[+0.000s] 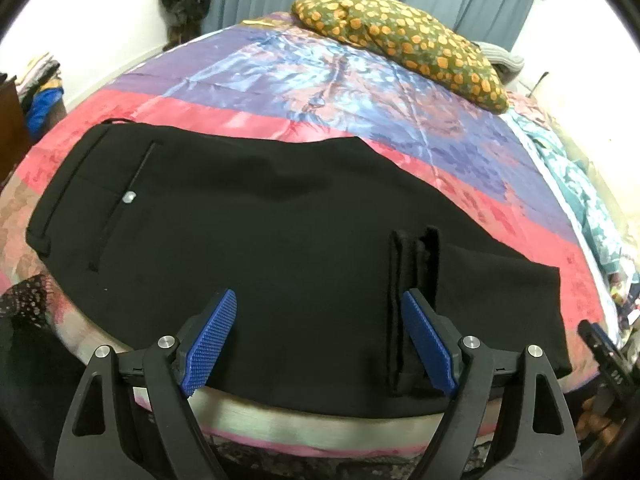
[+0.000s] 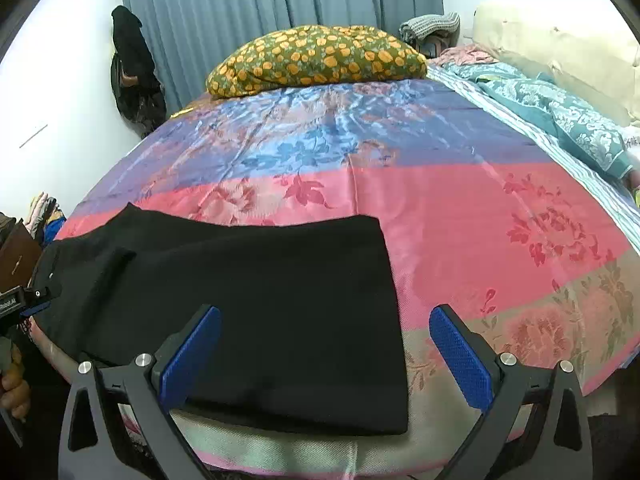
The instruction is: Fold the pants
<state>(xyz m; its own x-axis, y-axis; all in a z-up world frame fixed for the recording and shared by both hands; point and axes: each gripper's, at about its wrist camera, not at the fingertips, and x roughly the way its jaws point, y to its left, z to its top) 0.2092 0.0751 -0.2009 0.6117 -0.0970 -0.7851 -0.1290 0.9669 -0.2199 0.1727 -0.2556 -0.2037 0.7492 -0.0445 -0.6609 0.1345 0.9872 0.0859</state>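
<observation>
Lying folded on the bed (image 2: 460, 208), the black pants (image 1: 260, 220) sat just beyond both wide, empty tools: left tool (image 1: 320, 332), right tool (image 2: 326, 344); no writing was clearly legible.

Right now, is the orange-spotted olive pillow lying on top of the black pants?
No, the orange-spotted olive pillow sits at the far end of the bed, with bare bedspread between it and the black pants.

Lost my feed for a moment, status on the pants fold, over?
Left gripper and right gripper: jaws open, nothing held. Black pants flat on the bedspread, hems folded over. Pillow far off, nothing in the way.
</observation>
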